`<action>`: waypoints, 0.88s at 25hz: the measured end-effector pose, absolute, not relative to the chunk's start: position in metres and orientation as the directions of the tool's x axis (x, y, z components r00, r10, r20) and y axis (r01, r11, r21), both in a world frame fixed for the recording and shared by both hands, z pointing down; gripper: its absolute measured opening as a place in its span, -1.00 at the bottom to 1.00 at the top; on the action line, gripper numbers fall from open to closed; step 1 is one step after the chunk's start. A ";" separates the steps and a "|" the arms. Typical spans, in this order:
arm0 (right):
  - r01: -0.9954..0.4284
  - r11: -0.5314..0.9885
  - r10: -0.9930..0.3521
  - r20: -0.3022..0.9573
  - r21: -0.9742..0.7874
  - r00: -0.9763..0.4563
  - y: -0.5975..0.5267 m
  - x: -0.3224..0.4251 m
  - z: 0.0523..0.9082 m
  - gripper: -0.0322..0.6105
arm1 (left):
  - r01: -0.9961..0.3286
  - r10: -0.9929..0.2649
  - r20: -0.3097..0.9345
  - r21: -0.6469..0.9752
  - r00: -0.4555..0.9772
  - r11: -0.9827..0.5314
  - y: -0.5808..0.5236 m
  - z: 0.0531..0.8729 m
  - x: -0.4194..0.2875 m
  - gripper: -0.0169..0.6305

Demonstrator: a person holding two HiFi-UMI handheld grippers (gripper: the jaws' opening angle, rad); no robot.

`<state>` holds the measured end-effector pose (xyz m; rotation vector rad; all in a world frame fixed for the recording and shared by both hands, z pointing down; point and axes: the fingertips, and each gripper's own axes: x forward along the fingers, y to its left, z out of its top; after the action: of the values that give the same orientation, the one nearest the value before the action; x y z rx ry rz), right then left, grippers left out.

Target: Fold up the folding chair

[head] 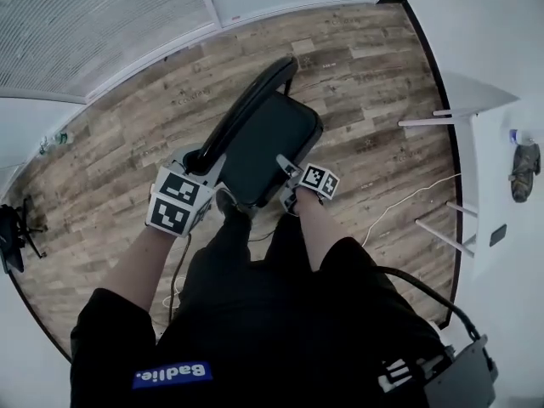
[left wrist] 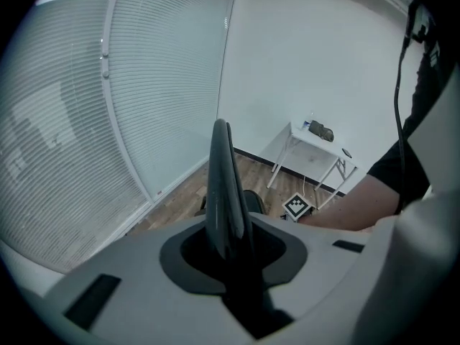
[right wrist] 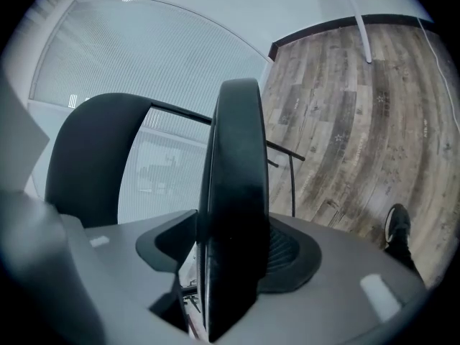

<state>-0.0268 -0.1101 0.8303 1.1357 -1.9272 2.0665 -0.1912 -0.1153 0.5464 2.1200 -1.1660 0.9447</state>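
Observation:
The black folding chair stands on the wood floor in front of me, its seat (head: 270, 143) tipped up towards its curved backrest (head: 246, 100). My left gripper (head: 202, 161) is shut on the backrest's thin edge (left wrist: 221, 171), which runs up between its jaws (left wrist: 233, 264). My right gripper (head: 287, 184) is shut on the front edge of the thick seat pad (right wrist: 233, 192), which fills the gap of its jaws (right wrist: 223, 264). In the right gripper view the backrest (right wrist: 90, 157) rises at the left and a thin metal frame bar (right wrist: 287, 153) shows behind the seat.
A white table (head: 489, 155) with small items stands at the right wall, and a white cable (head: 408, 198) lies on the floor by it. A glass wall with blinds (head: 85, 24) runs behind the chair. A dark stand (head: 13, 232) sits at the far left. My shoe (right wrist: 397, 225) is below.

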 end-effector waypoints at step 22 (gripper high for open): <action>-0.616 -0.099 -0.297 0.614 -0.781 -0.731 -0.170 -0.191 0.723 -0.17 | -0.847 -0.534 0.758 0.045 0.375 -0.530 -0.115 0.504 -0.196 -0.69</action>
<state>-0.1908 -0.1700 0.7230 1.0090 -1.9269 1.9138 -0.1963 -0.1153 0.5043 2.2105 -1.1946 0.9824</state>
